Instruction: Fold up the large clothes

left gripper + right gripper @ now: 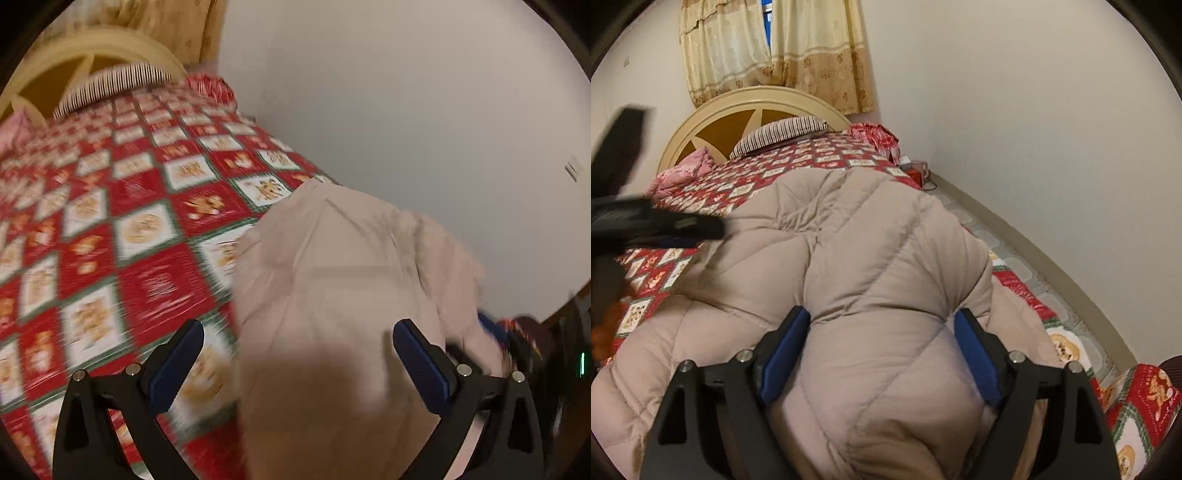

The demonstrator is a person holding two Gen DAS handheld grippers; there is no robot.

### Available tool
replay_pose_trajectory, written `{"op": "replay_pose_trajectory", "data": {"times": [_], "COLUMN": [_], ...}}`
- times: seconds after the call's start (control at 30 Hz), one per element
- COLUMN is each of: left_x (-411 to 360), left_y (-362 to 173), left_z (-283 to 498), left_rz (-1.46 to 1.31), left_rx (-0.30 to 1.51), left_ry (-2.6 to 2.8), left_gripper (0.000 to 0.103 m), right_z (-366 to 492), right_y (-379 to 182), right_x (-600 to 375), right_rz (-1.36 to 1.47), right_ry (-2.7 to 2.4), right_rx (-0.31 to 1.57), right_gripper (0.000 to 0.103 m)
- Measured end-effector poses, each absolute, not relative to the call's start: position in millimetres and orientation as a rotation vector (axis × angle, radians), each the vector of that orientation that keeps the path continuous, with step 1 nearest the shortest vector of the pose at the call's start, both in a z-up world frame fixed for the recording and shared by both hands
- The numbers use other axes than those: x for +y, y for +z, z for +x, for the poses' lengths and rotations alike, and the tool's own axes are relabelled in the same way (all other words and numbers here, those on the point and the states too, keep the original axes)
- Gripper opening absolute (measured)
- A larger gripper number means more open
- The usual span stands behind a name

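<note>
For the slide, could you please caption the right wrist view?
Right tool straddles a bulge of the beige coat on the bed.
</note>
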State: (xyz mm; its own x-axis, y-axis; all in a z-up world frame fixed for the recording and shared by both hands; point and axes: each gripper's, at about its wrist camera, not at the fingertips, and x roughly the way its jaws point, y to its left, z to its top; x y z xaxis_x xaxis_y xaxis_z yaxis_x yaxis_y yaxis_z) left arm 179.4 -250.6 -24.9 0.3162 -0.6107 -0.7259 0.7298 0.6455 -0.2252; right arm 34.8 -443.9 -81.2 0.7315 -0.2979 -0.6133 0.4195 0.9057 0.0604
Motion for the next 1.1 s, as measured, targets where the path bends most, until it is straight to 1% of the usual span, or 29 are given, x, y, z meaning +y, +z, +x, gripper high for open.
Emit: {"op": "replay_pose_trajectory", "data": {"times": [0.1,0.17,0.3,0.43,0.57,0.73,0.87,1.03,1.1], "left_x": [-220.0,-206.8,-187.5,-171.8,-155.6,-136.4,-119.4,-104.6,-99.2], "left_y": [-10.5,-4.3,1.8,-0.6,-2.1,9.0,23.1,44.8,50.5], "left_z": [147.4,129.6,85.6,37.8,3.8,-37.4,-57.6,-79.9,-82.7], "left_rz": [0.192,0.195,0.223,0.252,0.234,0.260,0.230,0.260,0.252], "left_rx": [0.812,0.774,0.710,0.678,0.704,0.669,0.630,0.515,0.504], "left_ry": [-0.897,-0.892,-0.862,-0.824,-0.789,-0.707,-0.659,-0.577,-0.540], "left_gripper": [0.102,0.102,0.102,0.102,0.102,0.102,0.102,0.102,0.102], "right_z": [16.8,-5.9,-55.5,-111.7,-150.1,-191.2,-219.2,-225.4,-229.1], "right_y": [-58.1,-31.9,17.4,44.9,47.0,32.5,33.7,42.8,47.0], "right_x": [-445.9,-440.6,-417.2,-366.7,-328.0,-299.3,-292.7,-292.8,-288.9], "right_rz": [0.194,0.178,0.160,0.117,0.090,0.130,0.210,0.349,0.379], "right_ry": [-0.418,-0.456,-0.455,-0.438,-0.444,-0.395,-0.400,-0.424,-0.404], "right_rx": [0.620,0.557,0.506,0.522,0.573,0.595,0.521,0.466,0.442], "right_gripper": [0.088,0.089,0.100,0.103,0.103,0.103,0.103,0.103,0.103]}}
